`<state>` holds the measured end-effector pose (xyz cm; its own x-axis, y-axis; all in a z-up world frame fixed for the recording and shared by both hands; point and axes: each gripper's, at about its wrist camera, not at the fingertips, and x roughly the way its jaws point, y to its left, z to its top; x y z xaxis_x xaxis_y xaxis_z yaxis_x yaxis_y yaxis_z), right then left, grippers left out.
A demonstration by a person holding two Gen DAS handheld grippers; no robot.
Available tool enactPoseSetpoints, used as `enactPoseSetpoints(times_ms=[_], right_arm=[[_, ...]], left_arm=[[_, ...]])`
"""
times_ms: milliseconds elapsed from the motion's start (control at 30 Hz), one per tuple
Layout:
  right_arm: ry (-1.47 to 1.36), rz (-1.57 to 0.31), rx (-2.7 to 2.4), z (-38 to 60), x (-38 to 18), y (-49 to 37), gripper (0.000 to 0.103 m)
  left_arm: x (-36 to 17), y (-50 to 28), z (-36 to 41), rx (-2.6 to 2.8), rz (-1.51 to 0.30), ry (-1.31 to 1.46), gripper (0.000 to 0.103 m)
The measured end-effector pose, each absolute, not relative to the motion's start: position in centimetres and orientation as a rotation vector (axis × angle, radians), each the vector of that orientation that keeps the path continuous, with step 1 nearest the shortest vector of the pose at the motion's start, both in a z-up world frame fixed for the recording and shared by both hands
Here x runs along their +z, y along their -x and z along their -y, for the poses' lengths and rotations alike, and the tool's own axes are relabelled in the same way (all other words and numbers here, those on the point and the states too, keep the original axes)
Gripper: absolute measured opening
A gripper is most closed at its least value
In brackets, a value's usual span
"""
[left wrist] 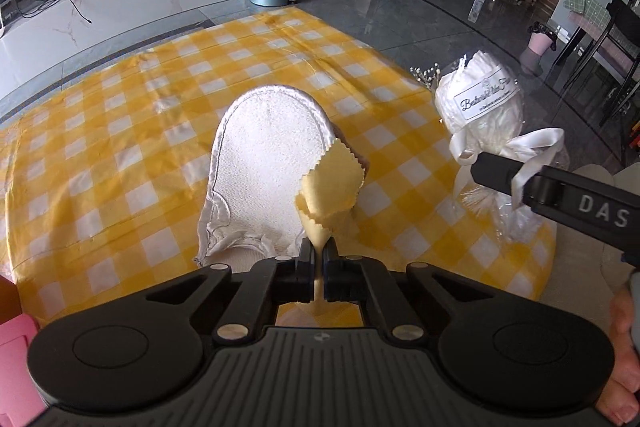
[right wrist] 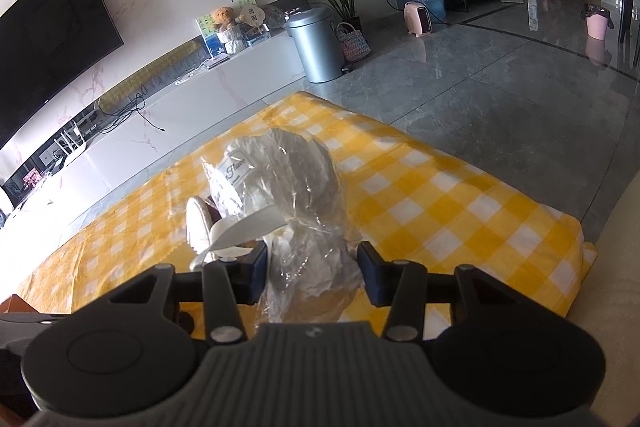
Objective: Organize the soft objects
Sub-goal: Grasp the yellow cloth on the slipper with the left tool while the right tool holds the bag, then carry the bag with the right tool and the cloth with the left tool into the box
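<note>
The left hand-held gripper (left wrist: 318, 254) is clenched on a small yellow cloth (left wrist: 332, 187) with zigzag edges; the cloth stands up from between the closed fingers and flops toward 1 o'clock. Just beyond it, at 12 o'clock in the left wrist view, a white slipper (left wrist: 264, 163) lies sole up on the yellow checked blanket (left wrist: 120, 147), its toe pointing away. The blanket is spread on the grey tiled floor (right wrist: 480, 87).

The right hand-held gripper (right wrist: 308, 269) has its jaws spread wide on either side of a wrapped bundle (right wrist: 280, 183), white fabric in clear plastic tied with a white ribbon (right wrist: 244, 231). In the right wrist view the crinkled plastic tail sits between the fingers without being pinched, so this gripper reads as released. In the left wrist view the bundle sits at 2 o'clock, near the blanket's edge, with the ribbon draped over one gripper finger.

Risks, as I judge them:
- The ribbon lying over the finger could snag and drag the bundle if the right gripper pulls away.
- Closing on the slick plastic alone may let the bundle slide out when lifted.
- The limp cloth is held by a narrow strip; a quick swing could pull it free or brush the slipper.
</note>
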<state>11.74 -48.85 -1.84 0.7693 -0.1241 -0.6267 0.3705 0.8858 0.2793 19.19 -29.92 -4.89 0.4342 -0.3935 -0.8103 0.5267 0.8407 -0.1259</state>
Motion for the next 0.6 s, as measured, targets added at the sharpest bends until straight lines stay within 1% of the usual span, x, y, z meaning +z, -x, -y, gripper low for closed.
enactPoseSetpoints(times_ms=[300,600], right_arm=[[-0.383,-0.627,-0.244,47.5,-1.0,-11.8,0.047],[-0.362,-0.618,-0.212,46.1,-0.2,-12.0,0.047]], left_arm=[[-0.7,-16.6,25.7,-0.618,-0.888,-0.082,0.003],[1.2,-15.8,23.2,-0.611,-0.854,-0.039,0.004]])
